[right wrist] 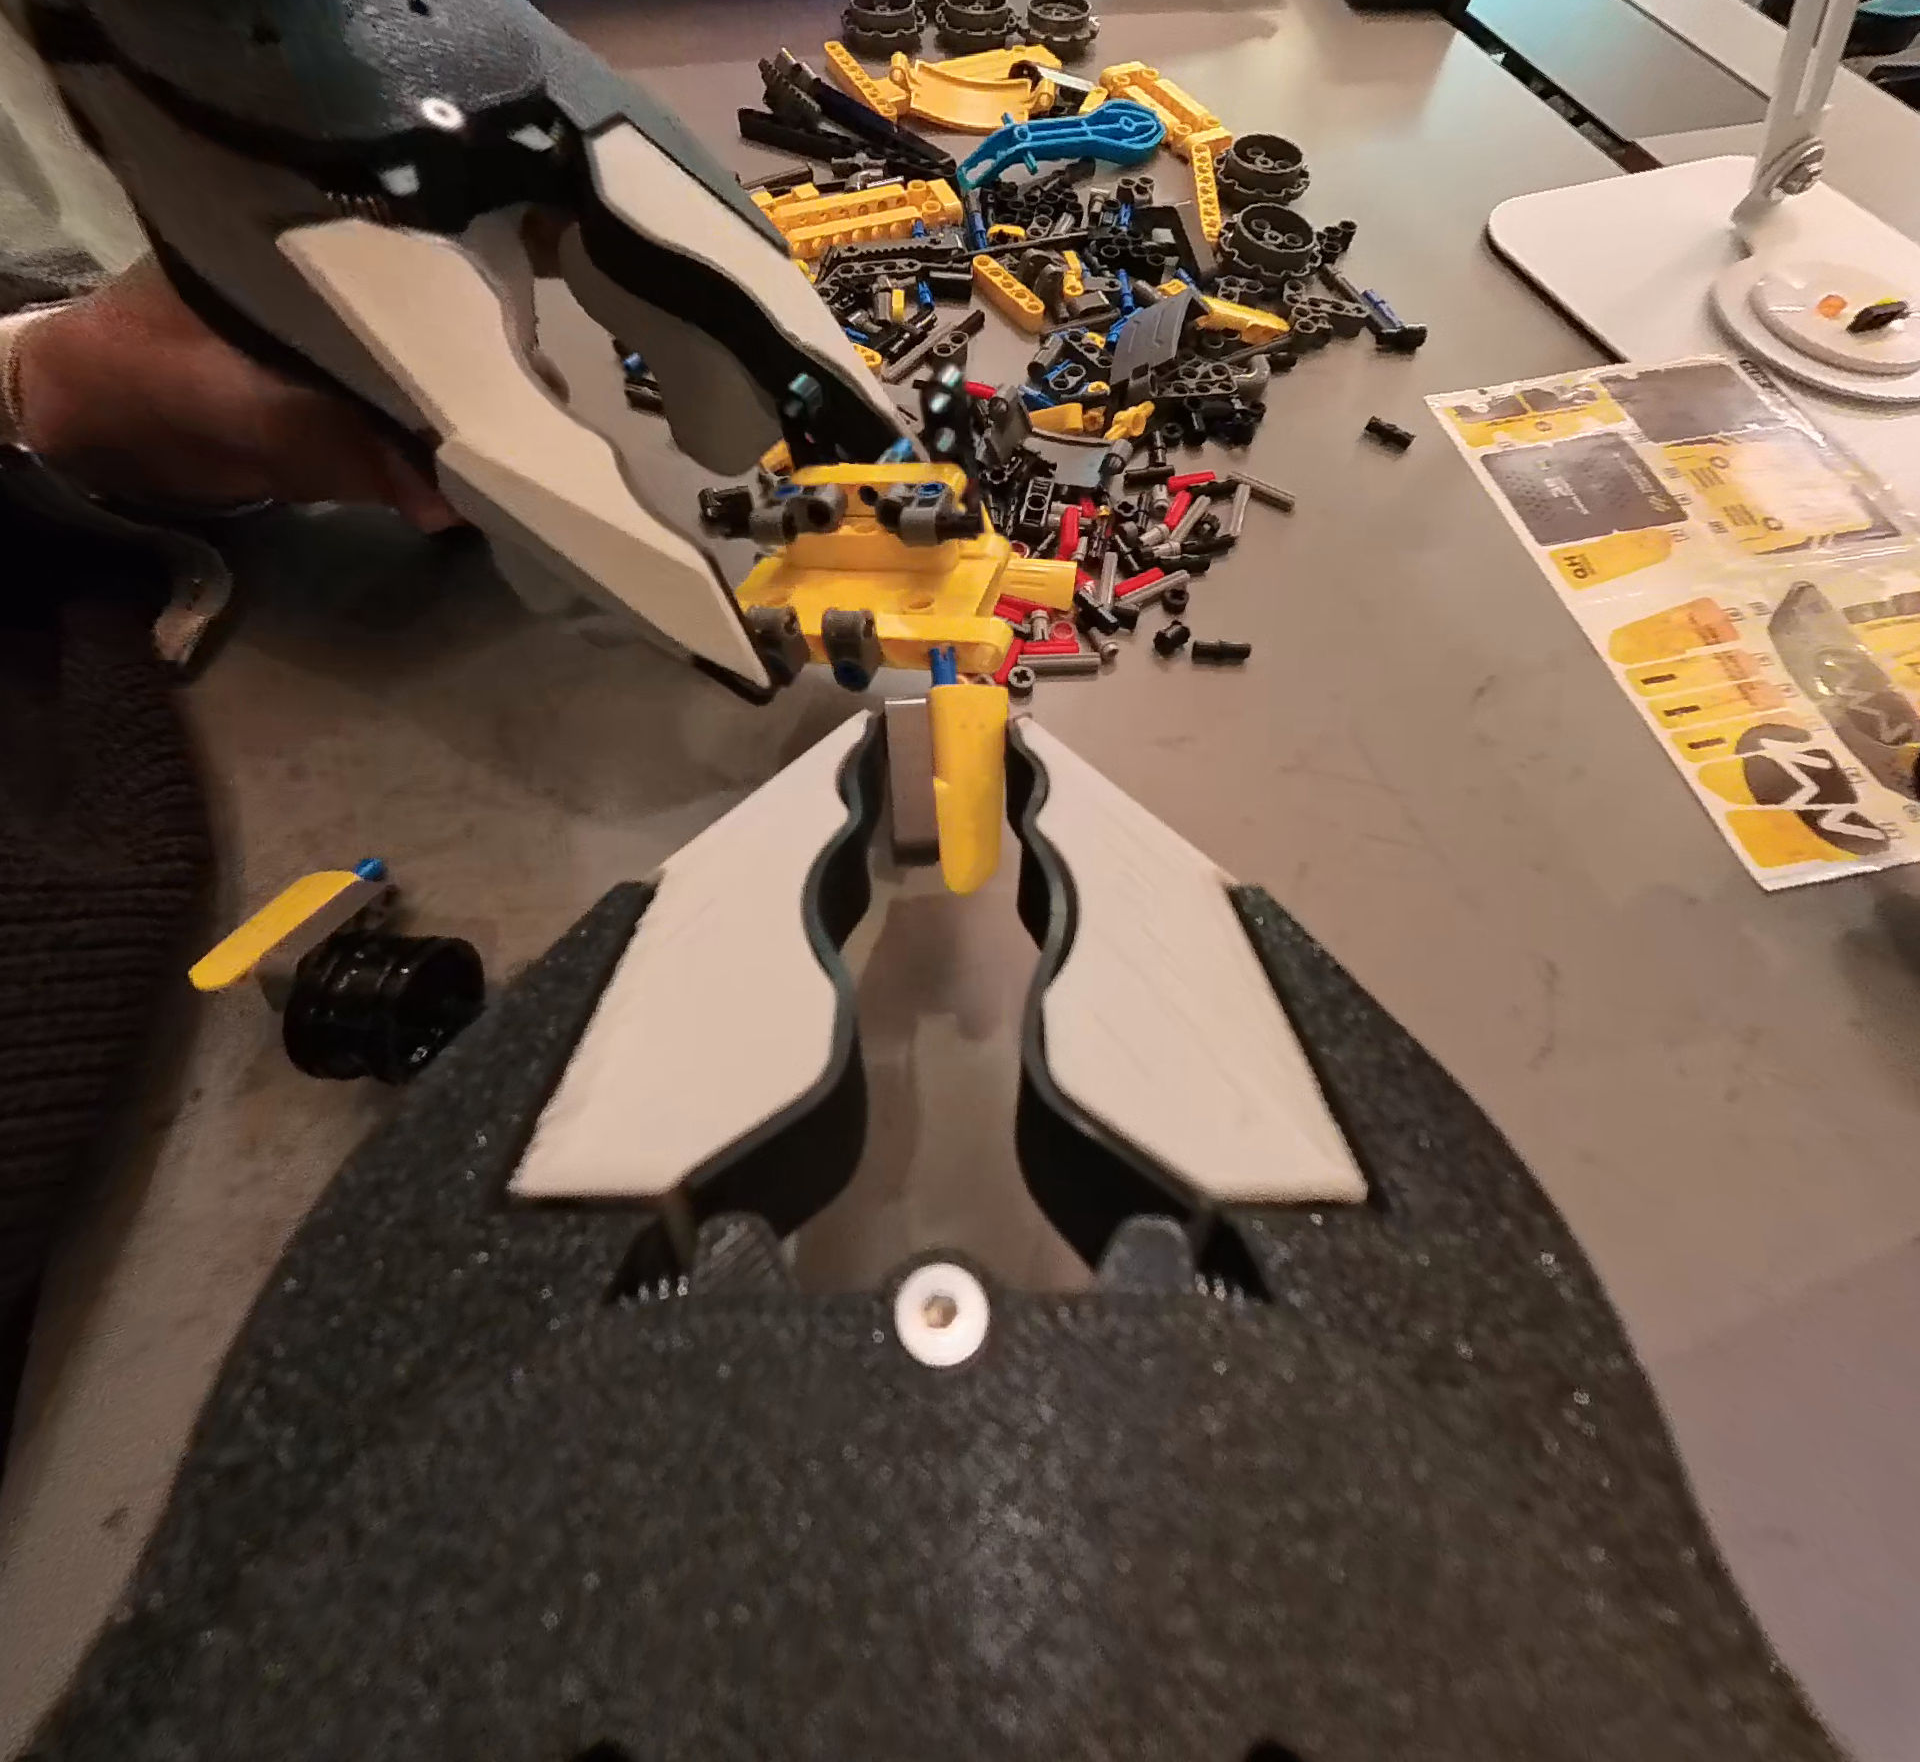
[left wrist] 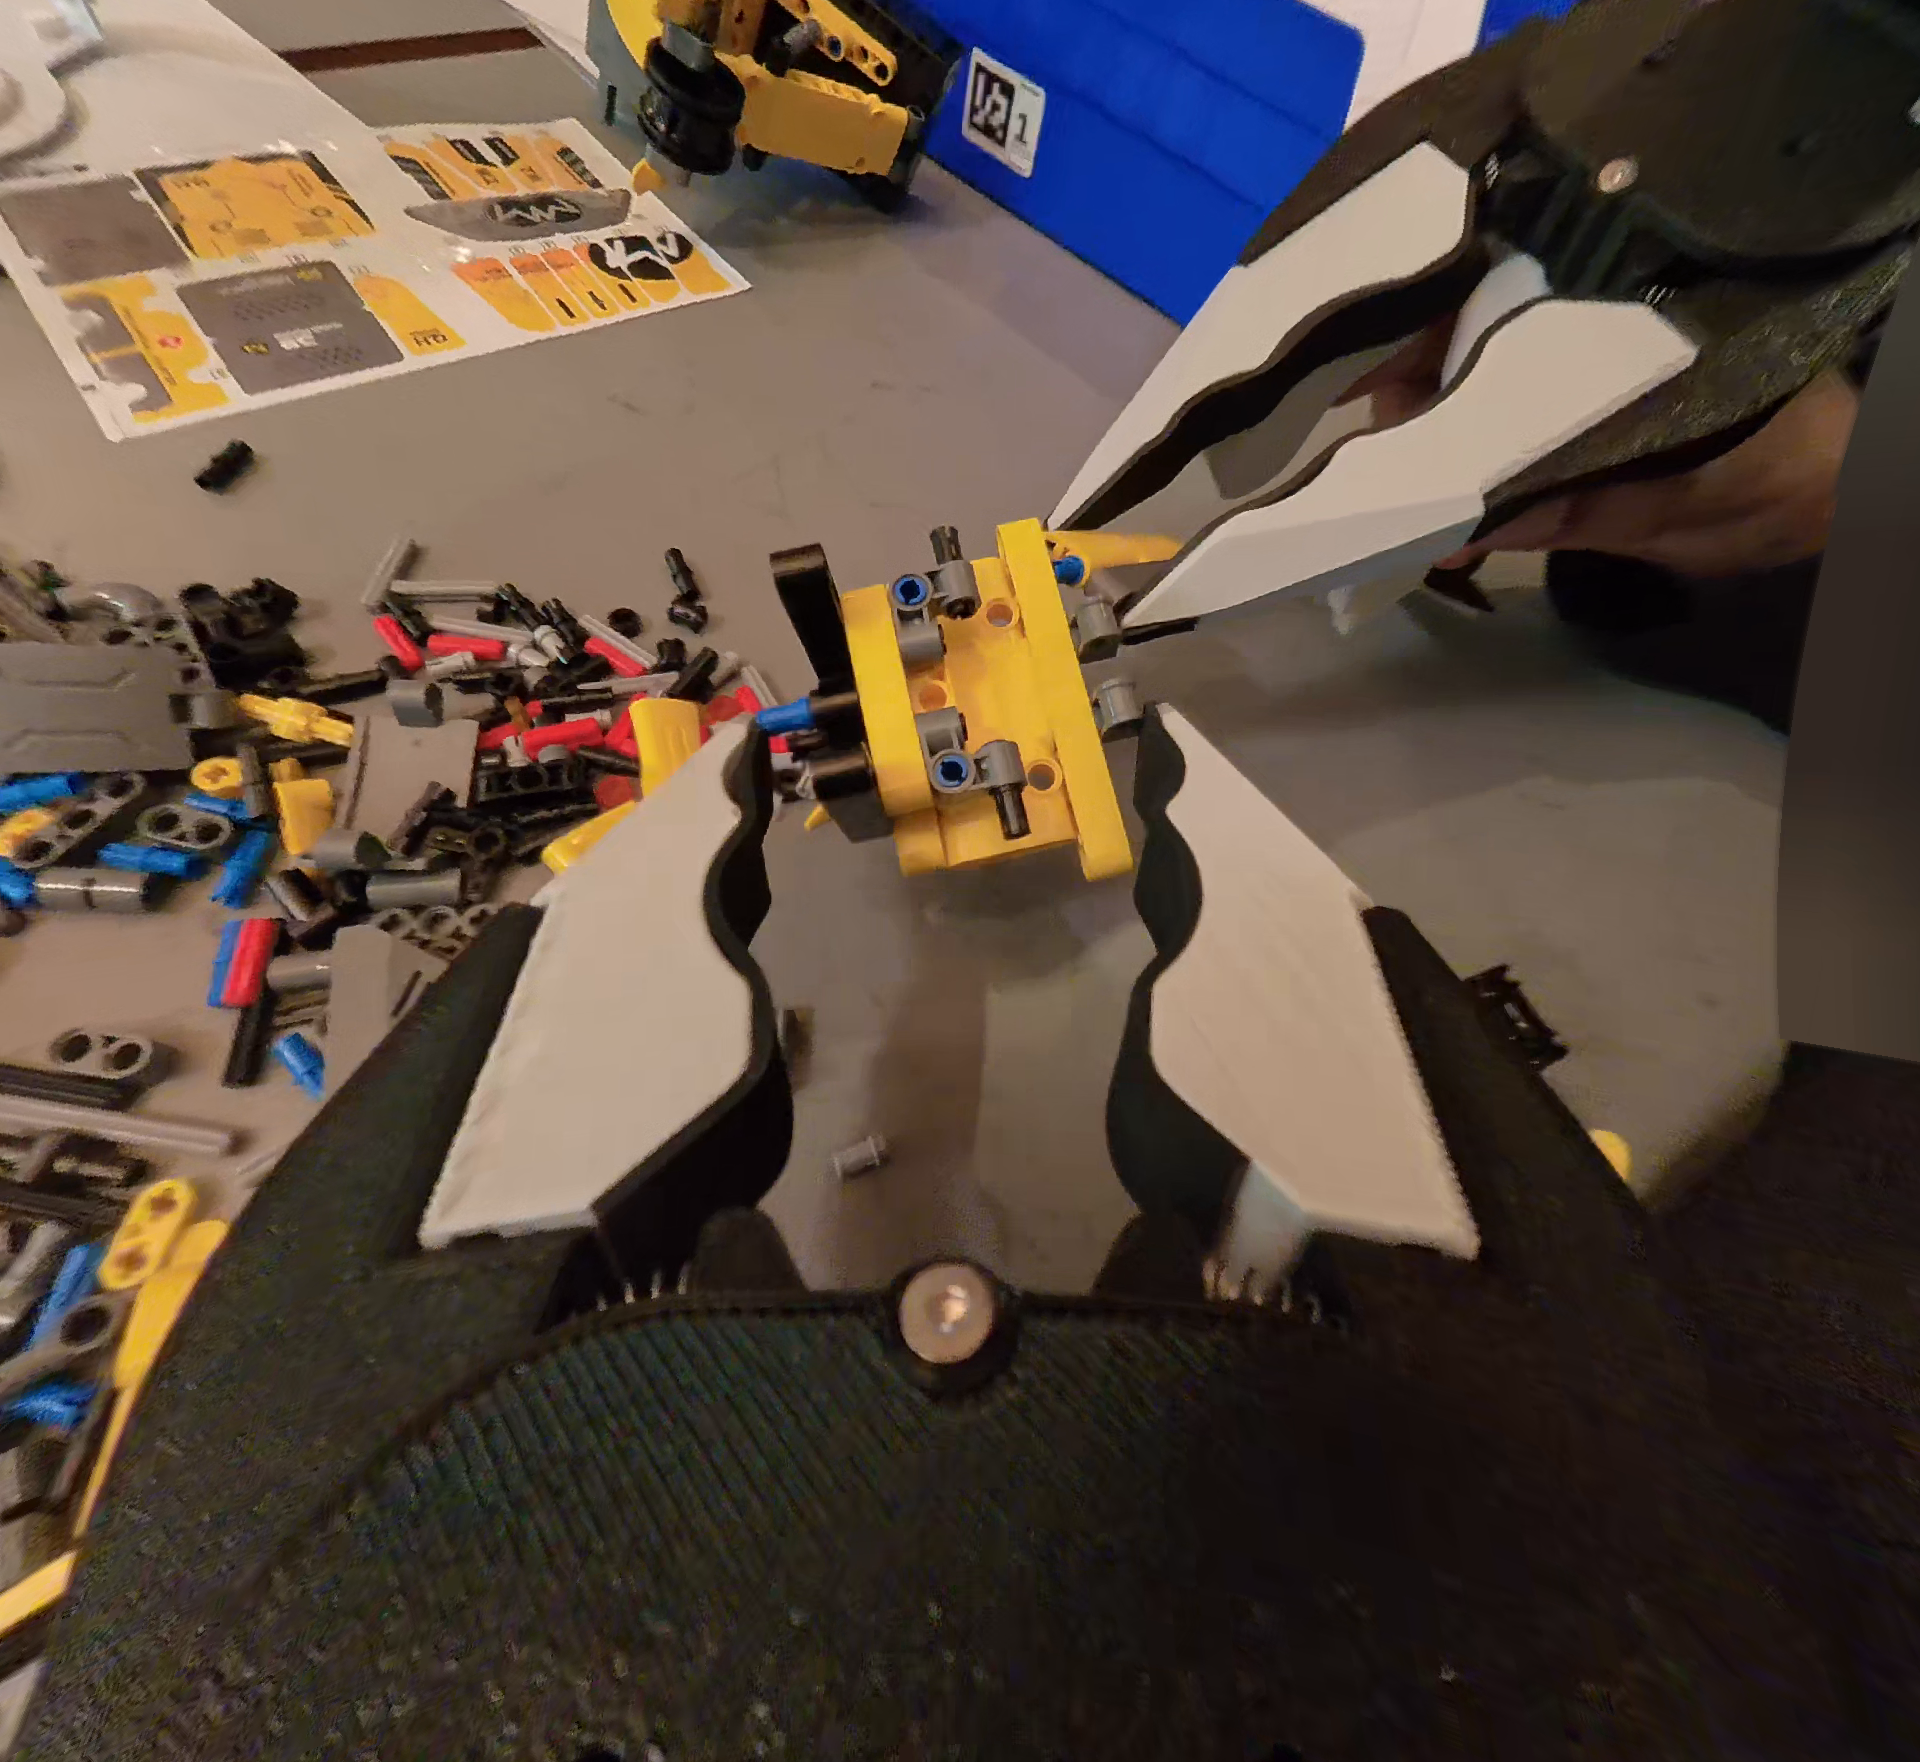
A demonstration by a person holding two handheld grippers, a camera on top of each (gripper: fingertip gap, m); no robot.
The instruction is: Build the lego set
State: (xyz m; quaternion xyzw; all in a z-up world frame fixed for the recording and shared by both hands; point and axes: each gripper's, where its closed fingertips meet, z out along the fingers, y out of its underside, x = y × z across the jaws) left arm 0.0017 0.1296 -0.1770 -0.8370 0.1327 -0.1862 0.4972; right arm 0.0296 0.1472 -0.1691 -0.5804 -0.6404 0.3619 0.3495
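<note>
the left gripper (left wrist: 951,736) is clamping the yellow assembly (left wrist: 977,715) mid-frame; the right gripper (right wrist: 940,725) is pinching a yellow panel (right wrist: 966,777) beside it, loose parts (right wrist: 1091,310) lying above.

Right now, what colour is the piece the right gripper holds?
Yellow piece, blue pin at its tip; right wrist view shows it best.

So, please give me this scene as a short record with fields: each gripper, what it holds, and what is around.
left gripper: shut on yellow assembly
right gripper: shut on yellow panel, tip beside the assembly
loose parts: pile on grey table
sticker sheet: flat, beyond the pile
wheels: far edge of pile, near blue bin
black wheel piece: apart, beside right gripper
</note>
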